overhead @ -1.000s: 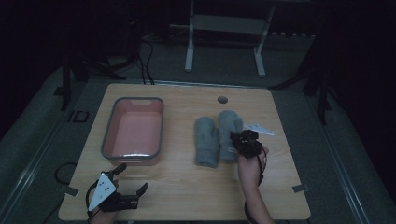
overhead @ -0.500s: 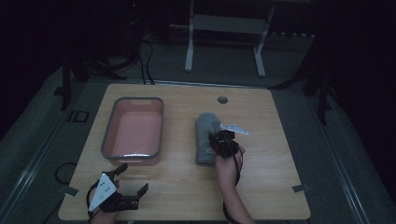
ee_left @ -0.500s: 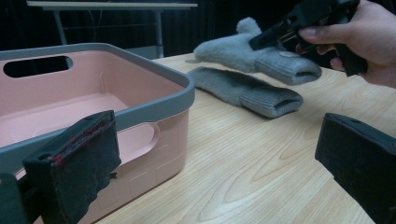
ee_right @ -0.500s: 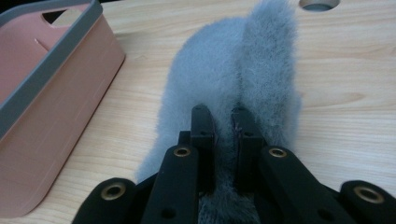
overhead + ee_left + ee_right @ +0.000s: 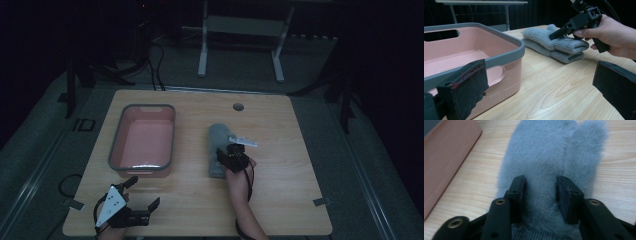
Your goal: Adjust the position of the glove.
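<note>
In the high view, nearest the table's front edge at about seven o'clock, the left gripper (image 5: 134,204) rests low over the bare wood, its jaws spread wide with nothing between them; its own view shows the two black pads (image 5: 469,82) far apart.

Farther in, right of centre at about four o'clock, the right gripper (image 5: 231,156) sits on top of the grey mittens (image 5: 218,145), held in the right hand (image 5: 239,175). The right gripper view shows its jaws partly apart, one pad (image 5: 517,188) on each side of a strip of fluffy grey pile; they have just been opening, and the pads do not seem to press the fabric. The left gripper view shows the mittens stacked one on the other, knitted cuffs towards the person.

Beyond the left gripper, at about ten o'clock, stands the pink tub (image 5: 116,150) with a grey rim, well apart from the mittens. At twelve o'clock, near the far edge, is a small round hole (image 5: 238,107) in the tabletop (image 5: 290,165).
</note>
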Tool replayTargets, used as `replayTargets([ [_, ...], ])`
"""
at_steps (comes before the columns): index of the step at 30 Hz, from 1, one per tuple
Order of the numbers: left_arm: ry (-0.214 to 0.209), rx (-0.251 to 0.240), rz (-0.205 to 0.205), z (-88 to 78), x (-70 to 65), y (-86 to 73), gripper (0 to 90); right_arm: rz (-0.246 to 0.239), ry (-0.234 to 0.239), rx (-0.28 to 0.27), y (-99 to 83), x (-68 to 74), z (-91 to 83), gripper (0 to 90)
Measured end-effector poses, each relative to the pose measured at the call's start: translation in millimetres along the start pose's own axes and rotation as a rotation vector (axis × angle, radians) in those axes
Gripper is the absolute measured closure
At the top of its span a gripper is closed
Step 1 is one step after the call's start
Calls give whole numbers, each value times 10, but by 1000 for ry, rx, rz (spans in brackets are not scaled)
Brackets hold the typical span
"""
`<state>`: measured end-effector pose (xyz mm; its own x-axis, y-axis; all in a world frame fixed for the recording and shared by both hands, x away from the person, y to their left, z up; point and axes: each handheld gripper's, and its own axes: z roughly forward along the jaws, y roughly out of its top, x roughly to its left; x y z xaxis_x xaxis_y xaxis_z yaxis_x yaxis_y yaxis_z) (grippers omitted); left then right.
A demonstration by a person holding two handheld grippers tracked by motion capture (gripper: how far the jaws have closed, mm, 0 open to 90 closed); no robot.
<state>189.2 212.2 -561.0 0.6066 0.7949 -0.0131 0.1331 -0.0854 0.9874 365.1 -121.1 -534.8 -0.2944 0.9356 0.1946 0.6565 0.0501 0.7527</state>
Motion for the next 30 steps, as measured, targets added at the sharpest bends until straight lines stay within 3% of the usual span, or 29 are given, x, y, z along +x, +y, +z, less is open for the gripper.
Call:
replayTargets([
  [6,5,-8,-11,0,-19,9,3,-20,52,4,90,-28,-96,463],
  [9,-21,-18,-41,10,-46,32,3,-27,88,2,149,-90,-172,380],
  [13,-22,18,0,26,-105,138,3,-53,100,-14,199,-198,-269,282],
  [15,-24,24,3,36,-120,166,3,-50,114,-12,206,-227,-287,252],
  [16,-29,37,6,56,-147,215,3,-78,134,-3,210,-268,-309,176],
  [17,-30,43,0,66,-162,241,3,-88,133,2,214,-287,-314,160],
  [20,-45,76,2,100,-201,309,3,-118,164,41,226,-354,-345,140],
  [26,-73,99,-40,179,-264,398,3,-232,176,4,235,-450,-474,148],
  [30,-74,114,-58,251,-281,468,3,-240,187,18,255,-488,-563,148],
])
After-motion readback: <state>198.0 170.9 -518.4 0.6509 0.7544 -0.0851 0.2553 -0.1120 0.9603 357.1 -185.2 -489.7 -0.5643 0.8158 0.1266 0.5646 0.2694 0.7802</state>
